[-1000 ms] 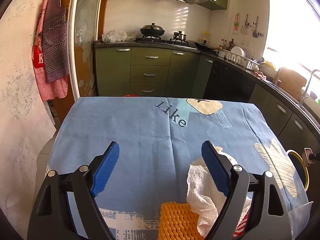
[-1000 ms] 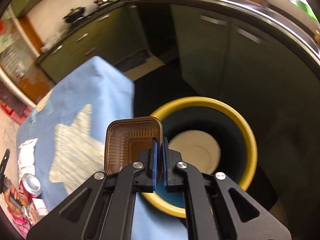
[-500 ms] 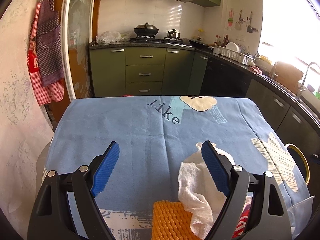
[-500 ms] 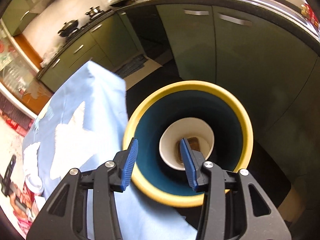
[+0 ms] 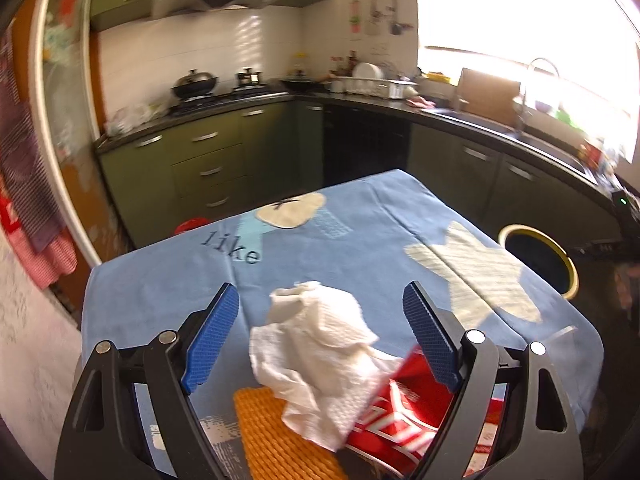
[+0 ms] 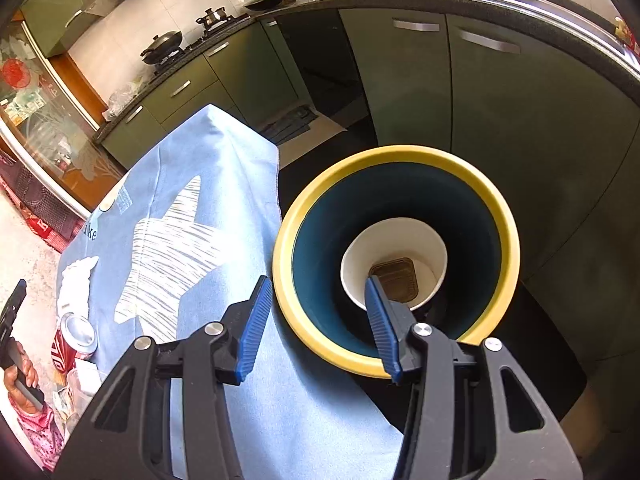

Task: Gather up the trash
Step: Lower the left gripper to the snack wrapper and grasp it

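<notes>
A crumpled white paper towel point(image 5: 320, 344) lies on the blue tablecloth point(image 5: 360, 248), over an orange textured pad point(image 5: 276, 440) and a red can point(image 5: 400, 412). My left gripper point(image 5: 320, 332) hovers open above them, the towel between its blue pads without contact. The right gripper point(image 6: 318, 312) hangs over the yellow-rimmed bin point(image 6: 304, 332) beside the table; its jaws are opening and hold nothing. A brown plastic tray point(image 6: 396, 280) rests on the bin's white bottom. The bin point(image 5: 568, 264) also shows at the table's right edge.
Green kitchen cabinets point(image 6: 404, 80) and a dark counter stand close behind the bin. In the right wrist view the red can point(image 6: 74, 340), the paper towel point(image 6: 76, 284), small wrappers and a hand on the other gripper point(image 6: 24, 368) sit at the table's near-left end.
The right gripper opened and the brown tray fell from it into the bin. The left gripper rose and rolled, bringing the paper towel between its pads and the red can into view.
</notes>
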Demonstrator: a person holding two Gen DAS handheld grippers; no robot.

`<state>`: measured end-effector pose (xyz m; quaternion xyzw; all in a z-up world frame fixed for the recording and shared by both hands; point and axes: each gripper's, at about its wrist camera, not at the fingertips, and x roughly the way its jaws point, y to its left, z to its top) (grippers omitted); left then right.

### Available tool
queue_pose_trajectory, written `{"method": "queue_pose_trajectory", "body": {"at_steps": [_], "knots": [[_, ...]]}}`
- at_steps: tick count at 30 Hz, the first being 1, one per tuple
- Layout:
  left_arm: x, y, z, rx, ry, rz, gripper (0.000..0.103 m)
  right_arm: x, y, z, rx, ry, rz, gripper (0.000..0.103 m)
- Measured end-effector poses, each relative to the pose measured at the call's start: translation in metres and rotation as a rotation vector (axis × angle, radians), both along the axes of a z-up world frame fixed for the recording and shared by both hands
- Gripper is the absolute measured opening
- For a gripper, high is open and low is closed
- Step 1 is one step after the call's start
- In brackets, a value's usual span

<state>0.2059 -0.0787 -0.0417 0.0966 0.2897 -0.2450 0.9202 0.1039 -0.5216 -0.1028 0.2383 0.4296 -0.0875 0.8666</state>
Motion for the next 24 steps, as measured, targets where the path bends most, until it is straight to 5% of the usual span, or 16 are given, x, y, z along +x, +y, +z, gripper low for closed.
{"method": "queue_pose_trajectory", "body": {"at_steps": [3, 9, 13, 18, 24], "knots": [[-0.014, -0.013, 0.015, 0.031, -0.005, -0.068, 0.083, -0.004, 0.002, -0.004, 0.013, -0.005, 0.012, 0.047], [-0.035, -0.011, 0.058, -0.026, 0.019, -0.138, 0.083, -0.009, 0.007, -0.008, 0.035, -0.021, 0.046, 0.047], [-0.065, -0.003, 0.067, 0.061, 0.061, -0.189, 0.089, -0.009, 0.010, -0.008, 0.025, -0.027, 0.060, 0.049], [-0.105, 0.015, 0.038, 0.240, 0.146, -0.120, 0.092, -0.006, 0.016, -0.008, 0.035, -0.043, 0.088, 0.050], [-0.132, 0.030, -0.027, 0.344, 0.269, -0.088, 0.094, 0.001, 0.031, -0.005, 0.034, -0.057, 0.152, 0.051]]}}
